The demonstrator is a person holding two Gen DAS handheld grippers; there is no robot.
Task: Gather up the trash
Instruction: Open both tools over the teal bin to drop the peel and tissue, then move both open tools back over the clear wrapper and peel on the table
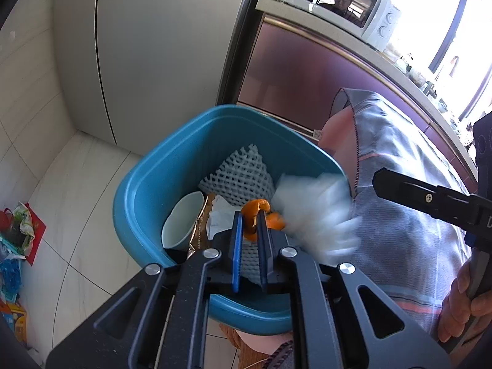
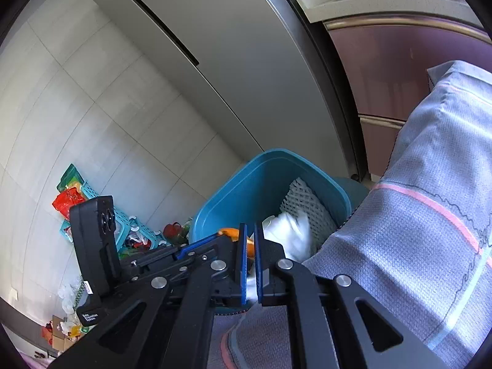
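A blue bin sits below both grippers. It holds a white foam net, a white cup, brown packaging and tissue. My left gripper is over the bin, shut on a curl of orange peel. My right gripper reaches in from the right, its pads nearly together with a white crumpled tissue pinched between them. The tissue's loose part hangs blurred over the bin's right side.
A grey-blue cloth with pink stripes lies right beside the bin. A hand grips the right tool. A grey fridge and purple cabinets stand behind, a microwave above. Bags and teal baskets litter the floor at left.
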